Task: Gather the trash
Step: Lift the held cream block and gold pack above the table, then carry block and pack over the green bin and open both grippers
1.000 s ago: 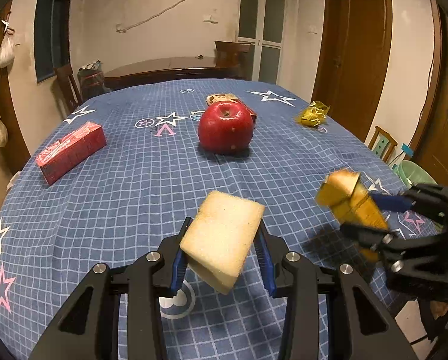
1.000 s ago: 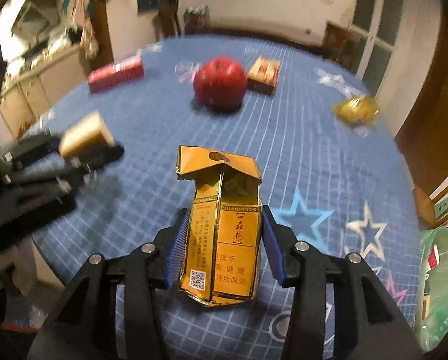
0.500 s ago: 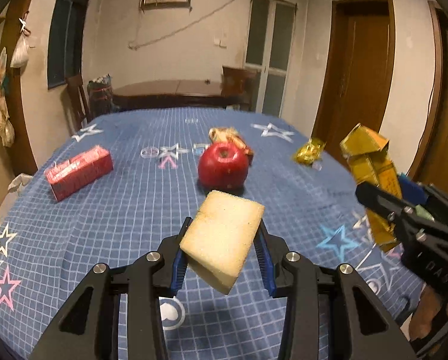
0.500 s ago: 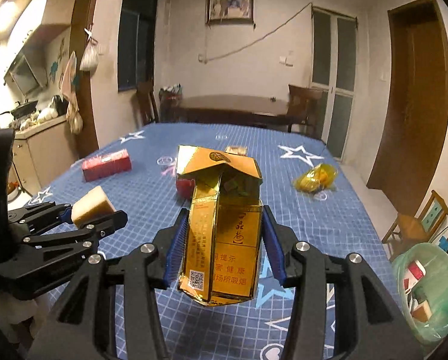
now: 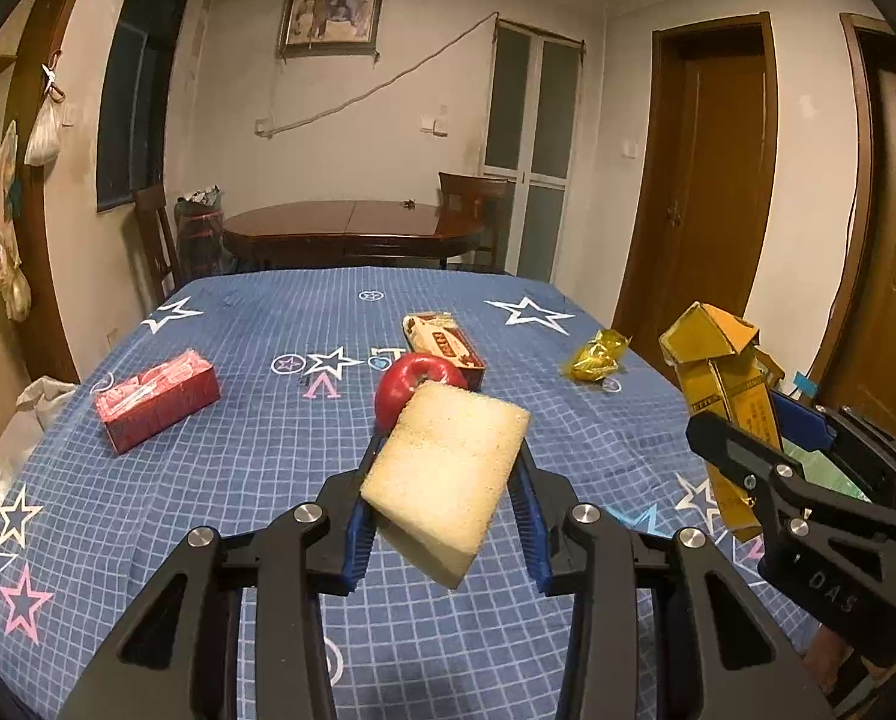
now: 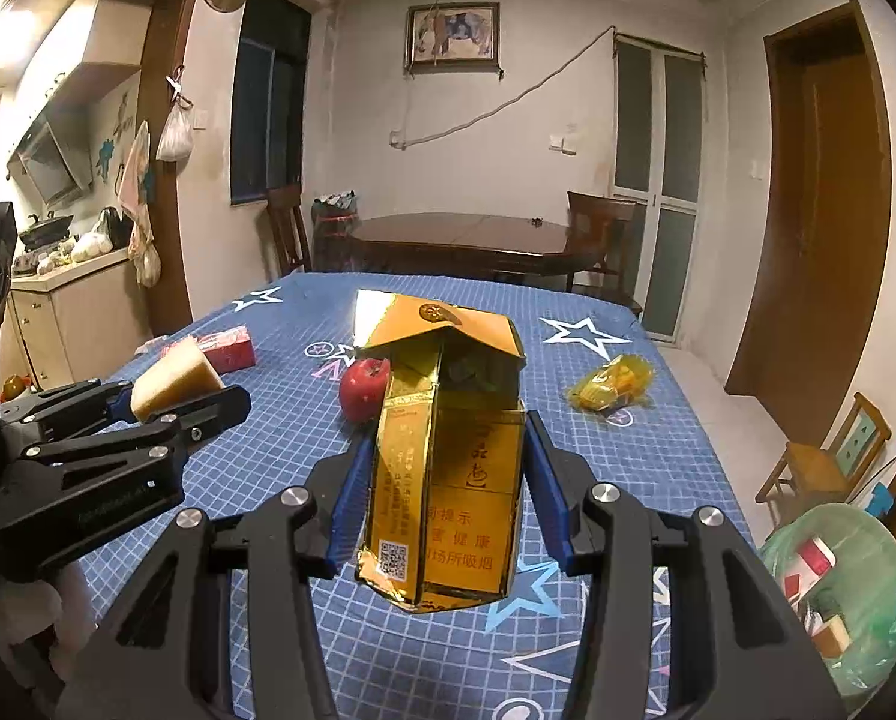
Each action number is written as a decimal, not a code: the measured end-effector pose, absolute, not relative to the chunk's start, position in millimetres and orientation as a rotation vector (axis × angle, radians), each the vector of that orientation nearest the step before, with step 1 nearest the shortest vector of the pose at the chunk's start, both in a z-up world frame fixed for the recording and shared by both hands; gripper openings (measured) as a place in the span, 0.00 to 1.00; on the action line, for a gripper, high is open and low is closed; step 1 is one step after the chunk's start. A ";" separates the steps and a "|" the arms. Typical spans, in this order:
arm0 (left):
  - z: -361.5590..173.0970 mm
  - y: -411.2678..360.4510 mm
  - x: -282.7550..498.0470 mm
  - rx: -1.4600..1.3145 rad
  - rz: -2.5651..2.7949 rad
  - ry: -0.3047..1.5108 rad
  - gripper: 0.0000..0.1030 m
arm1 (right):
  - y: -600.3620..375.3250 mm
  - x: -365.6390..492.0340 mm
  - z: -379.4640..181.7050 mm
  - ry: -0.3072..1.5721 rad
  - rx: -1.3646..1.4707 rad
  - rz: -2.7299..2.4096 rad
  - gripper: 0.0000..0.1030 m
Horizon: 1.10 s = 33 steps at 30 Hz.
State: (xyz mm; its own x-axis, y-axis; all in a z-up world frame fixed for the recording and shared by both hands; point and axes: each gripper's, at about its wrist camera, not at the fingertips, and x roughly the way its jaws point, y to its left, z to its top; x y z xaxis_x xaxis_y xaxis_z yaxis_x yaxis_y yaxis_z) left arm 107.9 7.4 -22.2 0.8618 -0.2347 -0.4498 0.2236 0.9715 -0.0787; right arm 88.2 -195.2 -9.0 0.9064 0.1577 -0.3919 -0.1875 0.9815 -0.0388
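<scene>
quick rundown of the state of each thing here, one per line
left gripper: shut on the sponge
sponge: held, lifted off the table
right gripper: shut on the cigarette pack
cigarette pack: crumpled, lid flipped open, held aloft
apple: whole, resting on the tablecloth
yellow wrapper: crumpled, lying on the table
red box: closed, lying flat
bin: lined with a green bag, trash inside

Both tongs are up off the desk (image 5: 255, 420) now, tilted from looking down at the cloth to looking level across the room. The right tongs (image 6: 444, 468), gripping the gold cigarette pack (image 6: 448, 468), have risen and swung out to the right of the left tongs (image 5: 444, 483), pack upright. The sponge (image 5: 448, 474) now covers part of the apple (image 5: 408, 387). The green-lined trash bin (image 6: 862, 588) comes into fuller view at right.
</scene>
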 end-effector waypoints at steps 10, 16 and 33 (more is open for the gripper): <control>-8.3 -13.0 112.3 -0.005 -0.271 0.458 0.40 | -208.2 85.8 -4.6 0.391 -0.076 0.162 0.44; 1.1 -49.9 121.1 0.012 -0.343 0.452 0.40 | -238.8 81.8 4.3 0.389 -0.063 0.096 0.44; 19.3 -217.3 125.9 0.093 -0.627 0.456 0.40 | -359.0 60.0 17.8 0.450 -0.007 -0.131 0.44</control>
